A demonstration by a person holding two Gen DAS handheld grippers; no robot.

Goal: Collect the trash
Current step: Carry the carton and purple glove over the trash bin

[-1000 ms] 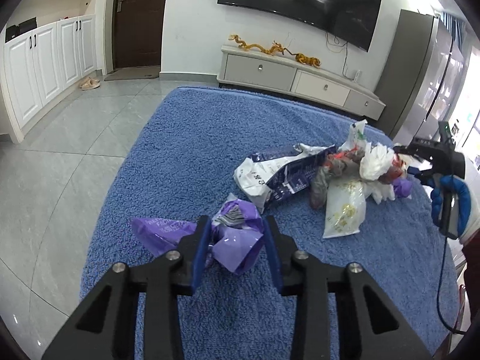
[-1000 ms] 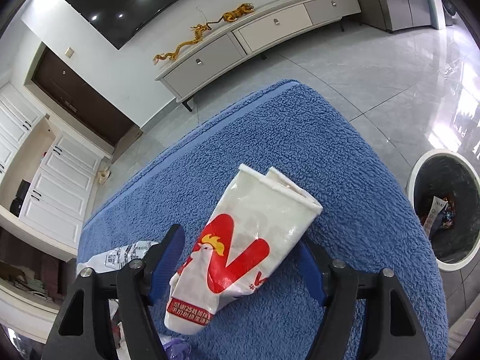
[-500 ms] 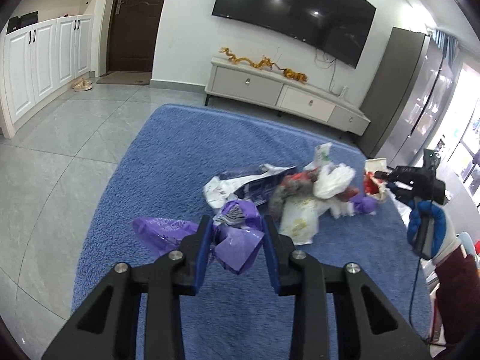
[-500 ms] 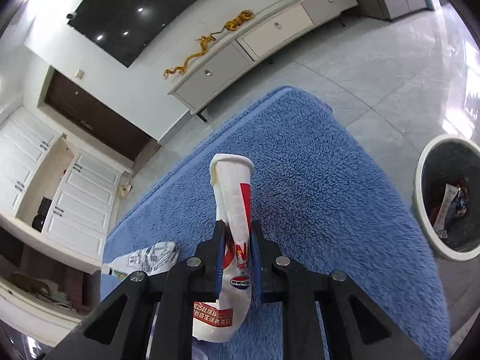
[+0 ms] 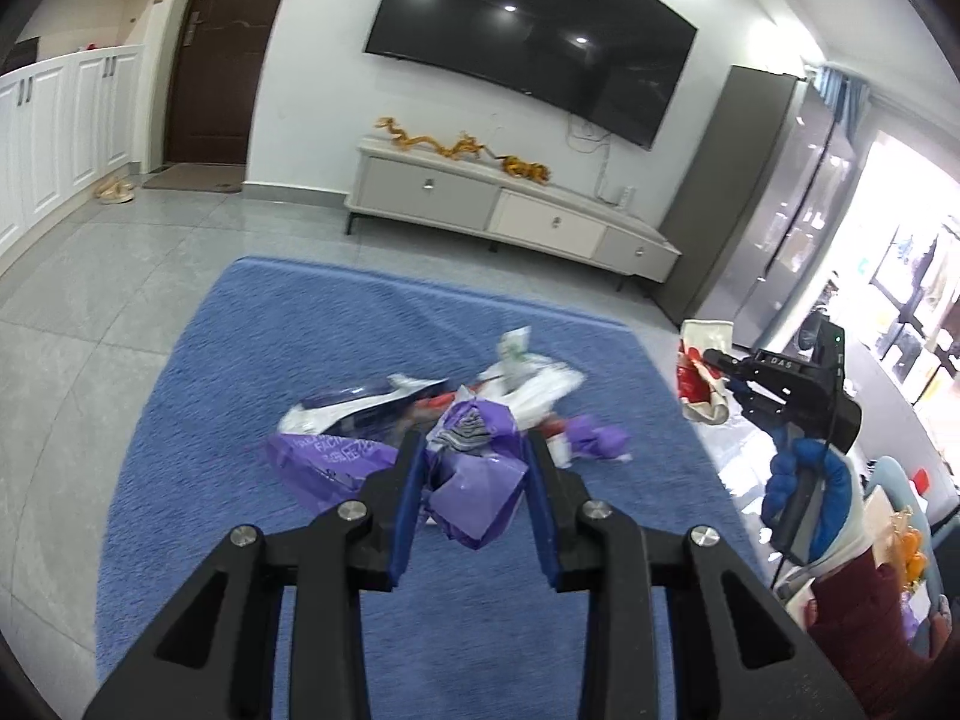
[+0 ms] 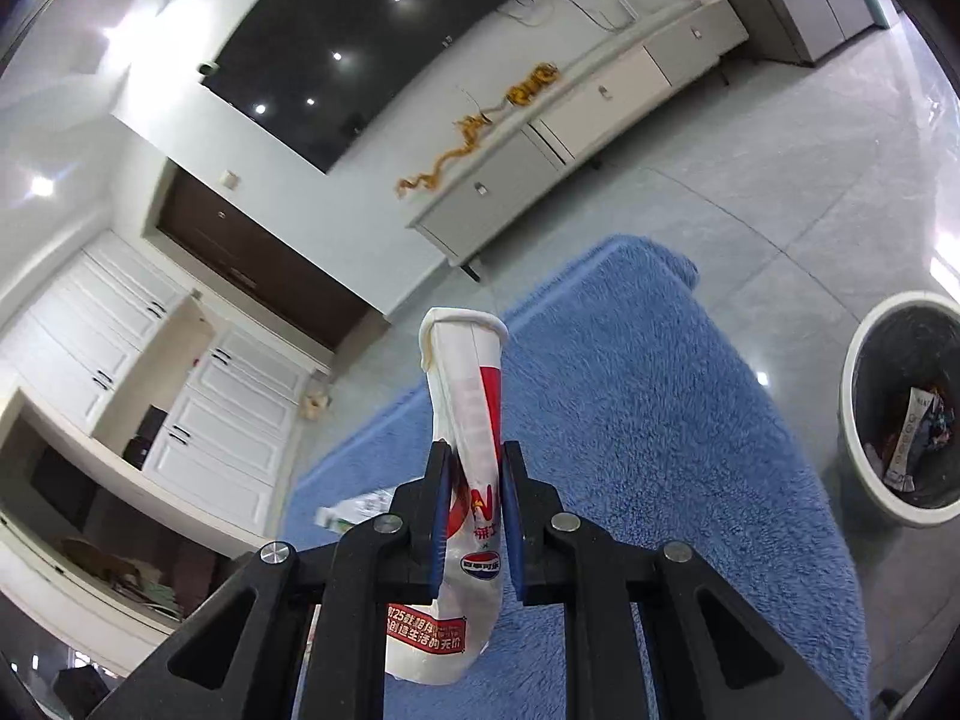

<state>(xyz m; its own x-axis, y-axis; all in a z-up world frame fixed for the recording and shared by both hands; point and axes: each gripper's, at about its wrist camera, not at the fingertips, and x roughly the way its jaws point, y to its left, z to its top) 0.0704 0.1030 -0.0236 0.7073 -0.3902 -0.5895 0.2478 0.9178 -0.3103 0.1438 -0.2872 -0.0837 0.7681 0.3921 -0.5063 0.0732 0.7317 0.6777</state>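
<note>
A blue fleece cover (image 5: 252, 372) lies over the table, and a heap of trash (image 5: 516, 378) sits near its middle: white plastic bags, a dark blue and white packet, and a crumpled purple scrap at the heap's right edge. Beyond the table stand a pale TV cabinet (image 5: 492, 210) with gold dragon figures on top, a wall-mounted television (image 5: 528, 42), a dark door and white cupboards. In the right wrist view a round grey bin (image 6: 900, 408) stands on the tiled floor just beside the table's right edge, with wrappers already lying inside it.

The left gripper (image 5: 474, 480) is clenched on a crumpled purple wrapper (image 5: 474, 474), its blue pads pressing both sides, with a loose flap trailing out to the left; the wrapper hangs above the cover, in front of the heap.

The right gripper (image 6: 474, 504) is squeezed nearly closed on a white and red paper bag (image 6: 471, 420), flattened between the pads and sticking up past the fingertips, its lower end hanging below. In the left wrist view a blue-gloved hand (image 5: 804, 492) carries this gripper off the table's right side.
</note>
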